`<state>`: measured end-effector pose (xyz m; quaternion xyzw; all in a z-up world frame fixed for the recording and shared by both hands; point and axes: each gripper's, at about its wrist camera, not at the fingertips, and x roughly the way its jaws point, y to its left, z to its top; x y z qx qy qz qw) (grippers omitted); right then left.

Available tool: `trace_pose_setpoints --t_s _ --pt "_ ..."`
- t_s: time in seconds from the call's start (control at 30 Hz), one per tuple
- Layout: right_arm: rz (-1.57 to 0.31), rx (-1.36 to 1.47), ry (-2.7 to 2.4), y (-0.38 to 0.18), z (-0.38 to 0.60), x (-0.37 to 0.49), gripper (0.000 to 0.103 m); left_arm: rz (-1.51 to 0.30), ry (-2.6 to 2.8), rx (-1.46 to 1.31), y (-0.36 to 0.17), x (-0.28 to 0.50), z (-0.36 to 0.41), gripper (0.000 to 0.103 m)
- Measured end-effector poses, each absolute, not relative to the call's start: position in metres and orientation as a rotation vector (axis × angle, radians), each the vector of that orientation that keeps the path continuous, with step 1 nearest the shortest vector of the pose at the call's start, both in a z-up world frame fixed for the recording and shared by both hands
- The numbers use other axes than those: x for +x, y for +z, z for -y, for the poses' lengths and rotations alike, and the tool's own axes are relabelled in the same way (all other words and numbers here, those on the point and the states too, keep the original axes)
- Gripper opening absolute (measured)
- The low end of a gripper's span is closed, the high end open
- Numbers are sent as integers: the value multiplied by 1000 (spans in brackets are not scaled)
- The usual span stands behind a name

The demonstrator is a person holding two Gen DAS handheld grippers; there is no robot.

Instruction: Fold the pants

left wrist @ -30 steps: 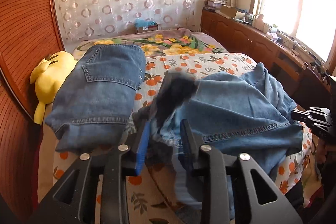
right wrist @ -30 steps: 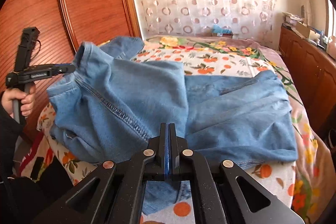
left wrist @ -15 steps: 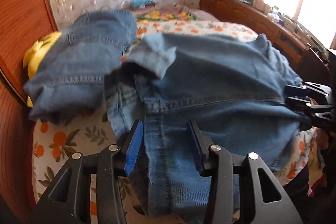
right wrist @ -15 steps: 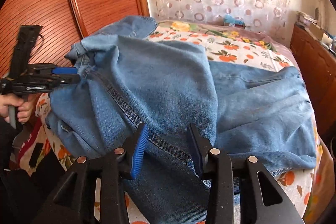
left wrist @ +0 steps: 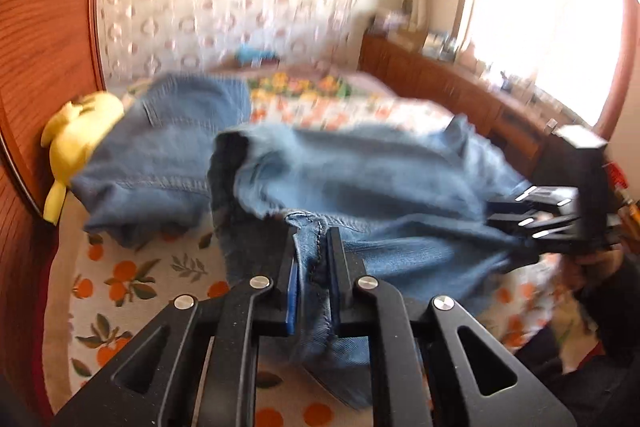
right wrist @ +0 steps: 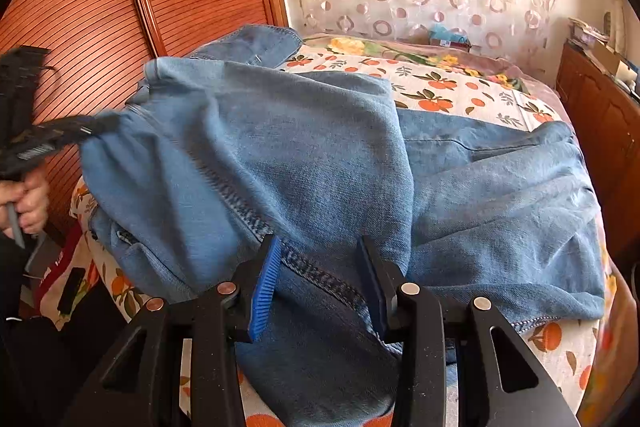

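At the far left of the left wrist view a soft yellow plush toy (left wrist: 76, 143) lies against the ribbed reddish wooden headboard (left wrist: 40, 39). Just right of it a second pair of darker blue denim jeans, already folded (left wrist: 168, 151), rests on the white bedsheet printed with oranges and green leaves (left wrist: 132, 279). Next comes the task's own garment, a rumpled pair of light blue denim pants (left wrist: 380, 183), spread across the near half of the bed and partly overlapping the folded pair. The black left gripper with blue pads (left wrist: 314, 267) has just been closing, and its jaws now stand narrow, pinching a stitched seam of the pants between them. This view is blurred, so how much cloth sits in the pinch is hard to judge. At the right edge the black right gripper (left wrist: 516, 219) meets the far side of the pants, a hand behind it, below a bright sunlit window (left wrist: 548, 11).

In the right wrist view the left gripper (right wrist: 100, 125) appears at the left edge, smeared, its tip at a bunched corner of the pants (right wrist: 304, 163), with a hand (right wrist: 26, 203) on its handle. The pants drape rightward over the sheet. At the bottom centre the right gripper (right wrist: 316, 283) has its jaws partly apart; a thick seam of the pants lies between them, and neither pad seems to press on the cloth.
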<state>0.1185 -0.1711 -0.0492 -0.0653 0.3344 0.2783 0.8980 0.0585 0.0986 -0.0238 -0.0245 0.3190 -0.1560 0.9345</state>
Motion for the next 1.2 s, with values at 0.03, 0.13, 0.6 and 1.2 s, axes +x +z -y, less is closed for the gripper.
trace_pose_setpoints --t_s 0.03,0.13,0.6,1.2 --pt "-695 -135 577 -49 173 118 41 -631 -326 -55 -16 49 -100 13" --pt "-695 -126 580 -48 178 112 41 -586 -358 -52 0 22 -103 13" --pt "-718 -170 601 -51 177 101 24 -708 -334 -71 -44 8 -108 13" --pt "-682 -121 583 -52 212 63 11 -778 -379 -37 -61 -16 -95 14"
